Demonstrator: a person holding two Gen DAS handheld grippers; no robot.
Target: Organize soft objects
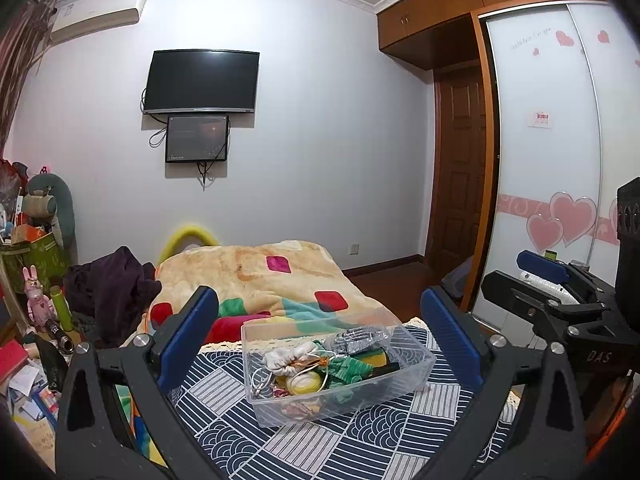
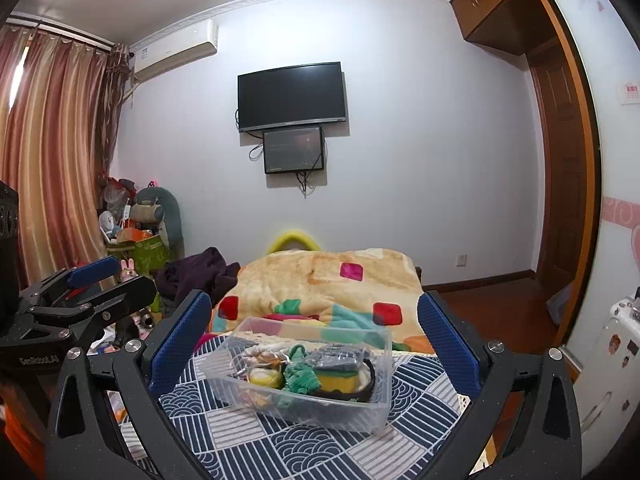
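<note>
Clear rectangular plastic box (image 1: 340, 364) filled with small soft items, set on navy-and-white patterned cloth (image 1: 320, 440) at lower centre, left gripper (image 1: 320, 328) and right gripper (image 2: 314, 332) both spread wide, nothing clamped.

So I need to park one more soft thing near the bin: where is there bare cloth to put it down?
The patterned cloth is bare in front of the clear plastic bin and on its left and right sides, inside both open grippers. Behind it lies the fleece blanket. The bin is crowded: green knit, yellow ball, white pouch.
</note>
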